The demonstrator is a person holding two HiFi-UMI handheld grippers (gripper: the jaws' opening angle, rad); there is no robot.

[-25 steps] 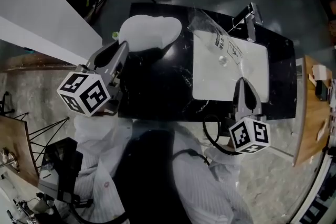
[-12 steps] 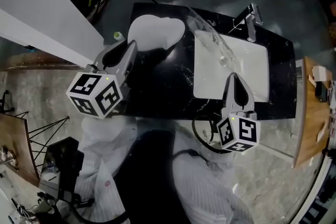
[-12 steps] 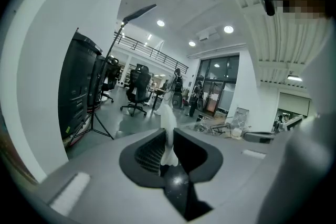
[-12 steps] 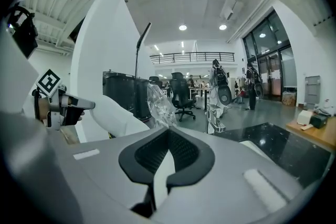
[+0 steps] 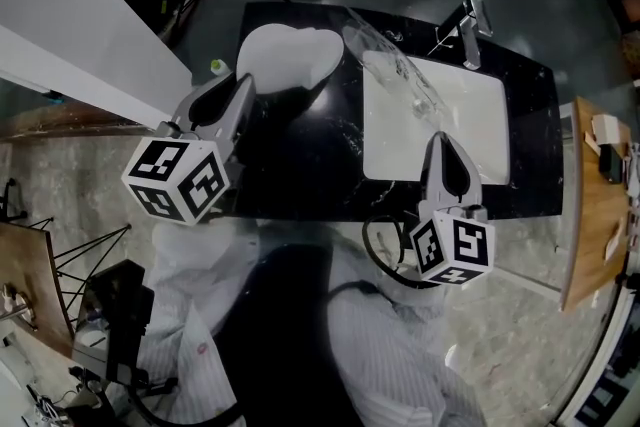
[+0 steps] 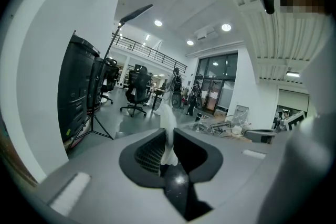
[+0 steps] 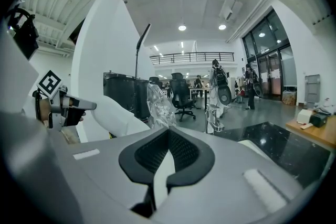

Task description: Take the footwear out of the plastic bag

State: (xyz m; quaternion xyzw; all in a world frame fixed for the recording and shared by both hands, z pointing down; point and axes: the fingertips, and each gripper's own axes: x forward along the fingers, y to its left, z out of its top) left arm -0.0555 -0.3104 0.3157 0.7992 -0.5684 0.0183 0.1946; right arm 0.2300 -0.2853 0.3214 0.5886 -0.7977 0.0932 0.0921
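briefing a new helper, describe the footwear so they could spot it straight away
Start at the black marble counter with the white sink set in its right half. Over the counter's far left corner is the footwear, its near edge pinched by the left gripper. It is opaque, white and rounded, unlike the crinkled clear plastic bag over the sink.

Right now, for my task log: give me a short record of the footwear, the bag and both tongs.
footwear: white slipper, out of the bag, over the black counter
bag: clear plastic bag, apart from the slipper, over the sink
left tongs: shut on the slipper's edge
right tongs: shut on the bag
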